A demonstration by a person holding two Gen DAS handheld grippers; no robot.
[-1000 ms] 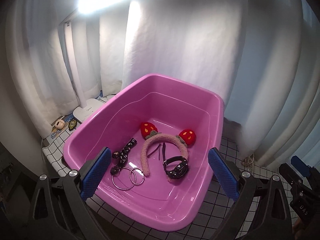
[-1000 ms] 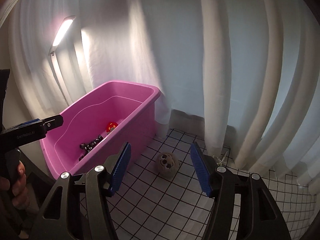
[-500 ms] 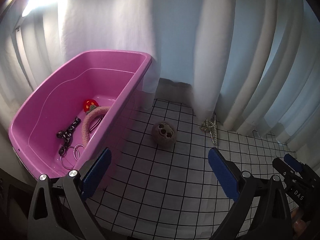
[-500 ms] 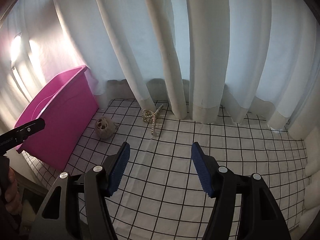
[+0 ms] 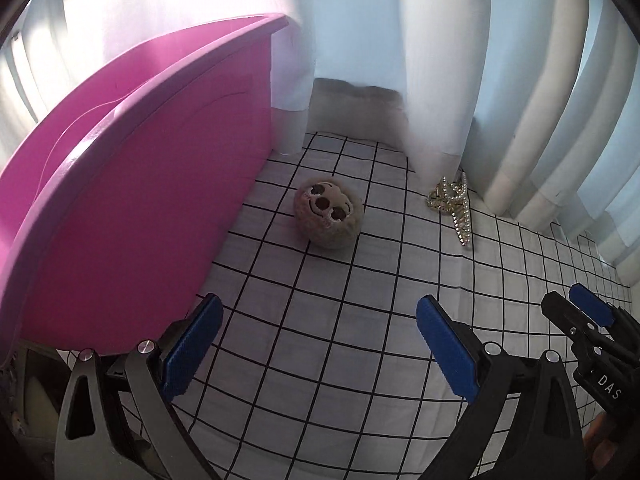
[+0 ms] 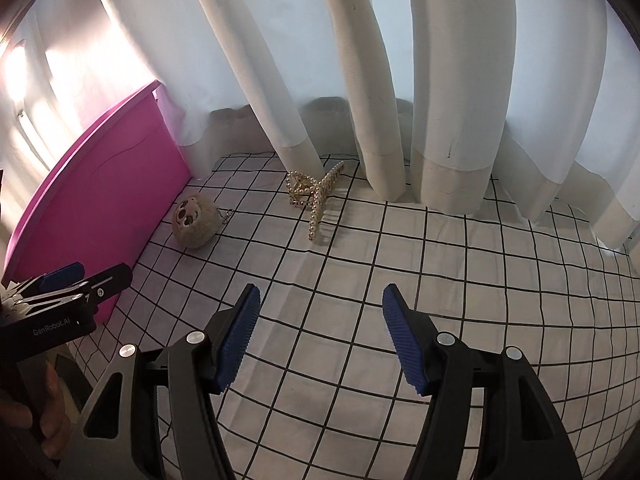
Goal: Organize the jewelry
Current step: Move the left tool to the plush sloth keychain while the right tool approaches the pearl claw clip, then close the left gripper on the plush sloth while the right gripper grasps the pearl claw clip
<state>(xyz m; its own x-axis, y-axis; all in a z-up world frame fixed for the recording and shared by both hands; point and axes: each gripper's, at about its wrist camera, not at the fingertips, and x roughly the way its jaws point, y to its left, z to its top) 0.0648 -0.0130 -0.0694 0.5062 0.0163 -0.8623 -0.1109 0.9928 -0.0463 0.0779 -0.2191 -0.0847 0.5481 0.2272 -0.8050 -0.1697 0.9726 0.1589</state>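
Observation:
A fuzzy brown sloth-face charm [image 5: 329, 216] with a short chain lies on the checked cloth [image 5: 320, 320] beside the pink tub [image 5: 132, 200]; it also shows in the right wrist view [image 6: 196, 220]. A gold pearl hair claw [image 5: 454, 204] lies near the curtain foot, also in the right wrist view [image 6: 316, 196]. My left gripper [image 5: 318, 344] is open and empty, above the cloth in front of the charm. My right gripper [image 6: 318, 336] is open and empty, in front of the hair claw. The tub's inside is hidden.
White curtains [image 6: 360, 60] hang along the back and reach the cloth. The pink tub's wall [image 6: 92, 200] stands at the left. The right gripper shows at the lower right of the left wrist view [image 5: 588, 320]; the left gripper's fingers [image 6: 68, 284] show at the left.
Both views have swung right, from the tub's inside to the cloth beside it. The charm and hair claw are now nearer and central. Both grippers stay open.

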